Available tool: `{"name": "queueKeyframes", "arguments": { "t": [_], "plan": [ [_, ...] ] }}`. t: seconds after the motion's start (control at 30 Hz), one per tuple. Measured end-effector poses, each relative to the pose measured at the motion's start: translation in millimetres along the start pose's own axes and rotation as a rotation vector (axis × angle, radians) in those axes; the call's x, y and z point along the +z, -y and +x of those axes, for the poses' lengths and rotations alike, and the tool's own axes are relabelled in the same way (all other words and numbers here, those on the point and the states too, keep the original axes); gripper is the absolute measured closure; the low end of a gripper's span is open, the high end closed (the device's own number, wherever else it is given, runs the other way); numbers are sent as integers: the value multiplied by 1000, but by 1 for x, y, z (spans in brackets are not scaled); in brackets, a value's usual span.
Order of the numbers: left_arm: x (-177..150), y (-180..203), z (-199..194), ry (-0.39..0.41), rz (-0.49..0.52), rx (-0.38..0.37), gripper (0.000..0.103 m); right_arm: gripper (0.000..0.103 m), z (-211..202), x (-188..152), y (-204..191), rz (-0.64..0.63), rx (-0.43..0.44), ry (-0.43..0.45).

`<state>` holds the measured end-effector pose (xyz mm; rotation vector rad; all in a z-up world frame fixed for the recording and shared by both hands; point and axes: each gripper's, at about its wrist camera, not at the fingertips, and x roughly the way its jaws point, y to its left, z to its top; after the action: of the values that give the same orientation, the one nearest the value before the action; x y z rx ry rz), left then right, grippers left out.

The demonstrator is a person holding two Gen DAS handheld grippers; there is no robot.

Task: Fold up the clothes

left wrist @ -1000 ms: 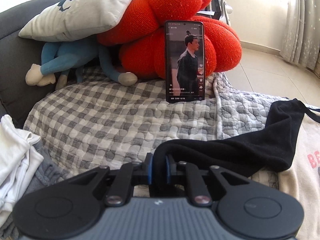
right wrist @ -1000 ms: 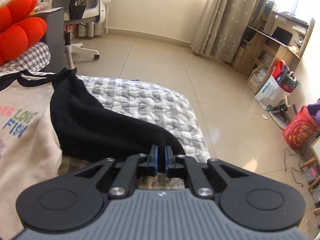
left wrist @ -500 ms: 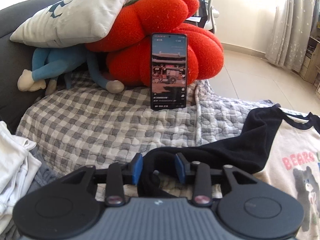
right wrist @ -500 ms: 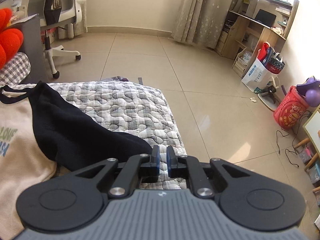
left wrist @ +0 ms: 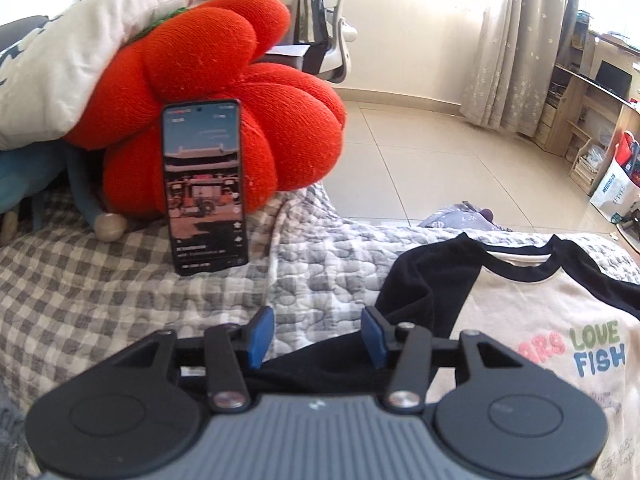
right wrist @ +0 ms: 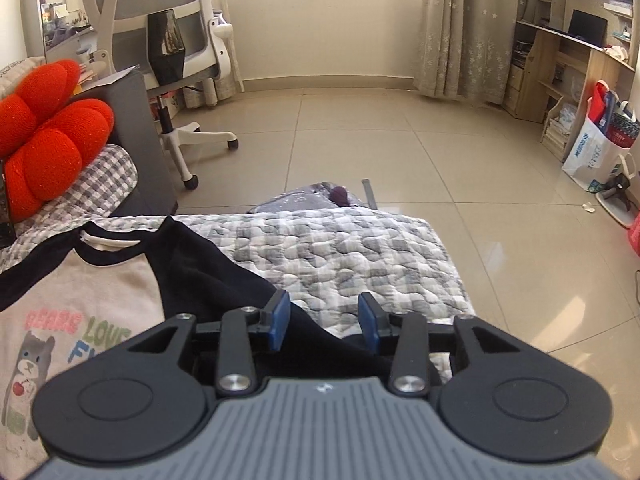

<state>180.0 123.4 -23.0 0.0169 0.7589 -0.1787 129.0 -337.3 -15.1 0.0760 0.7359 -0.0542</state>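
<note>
Lying flat on the grey checked quilt (right wrist: 352, 252), the cream black-sleeved cotton T-shirt (left wrist: 520, 312) runs collar-away; left gripper (left wrist: 316, 336) and right gripper (right wrist: 324, 324) straddle its black sleeves, jaws opening, pads clear.

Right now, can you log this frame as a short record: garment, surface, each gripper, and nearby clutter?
garment: cream T-shirt with black sleeves, print side up, lying flat
surface: grey checked quilt
left gripper: jaws opening, black sleeve between them, pads not pressing
right gripper: jaws opening, black sleeve cloth between them, pads not pressing
clutter: phone propped upright against red cushion; office chair on the floor beyond
</note>
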Motion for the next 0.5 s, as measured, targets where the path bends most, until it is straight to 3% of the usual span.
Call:
{"name": "queueKeyframes", "arguments": {
  "t": [0.5],
  "plan": [
    [26,45,90,-16,60,-184,56,61,79,23,-33,19,240,-29]
  ]
}}
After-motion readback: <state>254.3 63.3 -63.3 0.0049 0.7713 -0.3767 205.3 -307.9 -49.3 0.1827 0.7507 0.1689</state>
